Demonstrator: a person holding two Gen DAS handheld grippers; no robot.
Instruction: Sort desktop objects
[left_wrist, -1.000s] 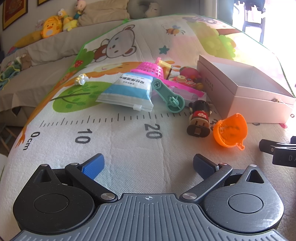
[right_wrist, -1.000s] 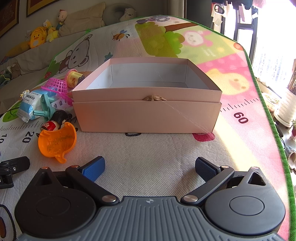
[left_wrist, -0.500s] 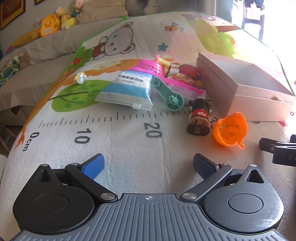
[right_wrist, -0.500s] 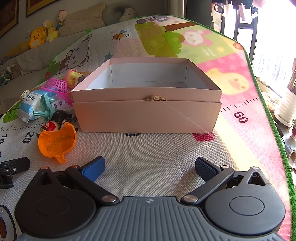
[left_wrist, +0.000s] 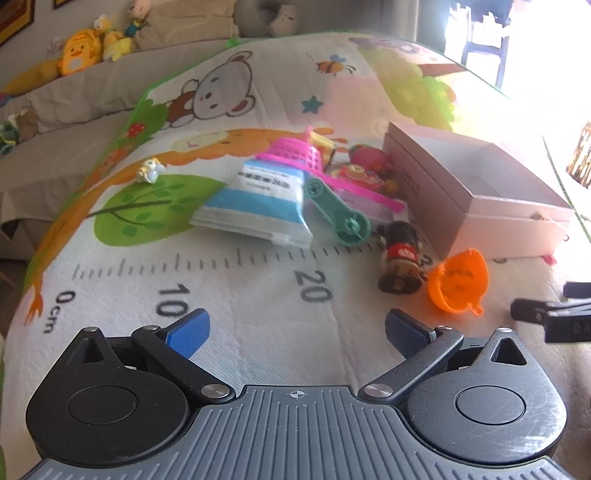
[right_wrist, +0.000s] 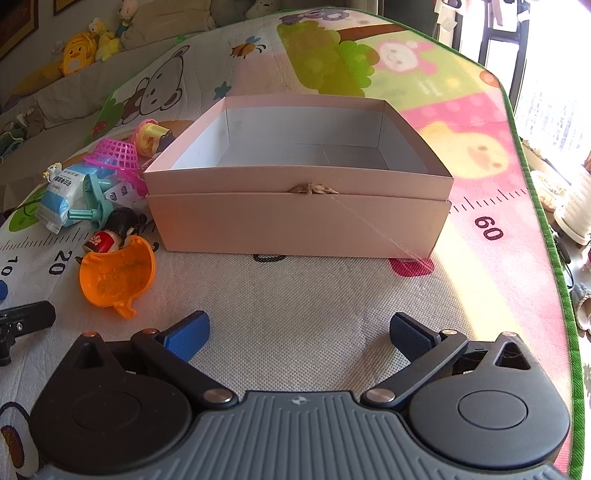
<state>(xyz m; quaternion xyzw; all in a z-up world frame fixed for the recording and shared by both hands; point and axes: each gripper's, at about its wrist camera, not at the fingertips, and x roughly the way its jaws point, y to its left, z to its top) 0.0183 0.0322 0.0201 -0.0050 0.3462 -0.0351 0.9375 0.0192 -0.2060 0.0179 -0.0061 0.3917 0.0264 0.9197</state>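
The play mat (right_wrist: 295, 295) looks like soft foam with a bumpy woven pattern and a dull top. The pink box (right_wrist: 295, 221) is smooth cardboard, not shiny. The orange cup (right_wrist: 116, 282) is thin plastic that light glows through (you can see marks inside it). The pink basket (left_wrist: 295, 153) is hard plastic net. The blue and white pack (left_wrist: 255, 205) is smooth, slightly shiny wrap. The green toy (left_wrist: 338, 210) is dull plastic.

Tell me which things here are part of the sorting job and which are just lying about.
Job: pink box, orange shell, doll figure, teal crank, blue-white packet, pink basket; both grippers open.
Lying about: plush toys, play mat.
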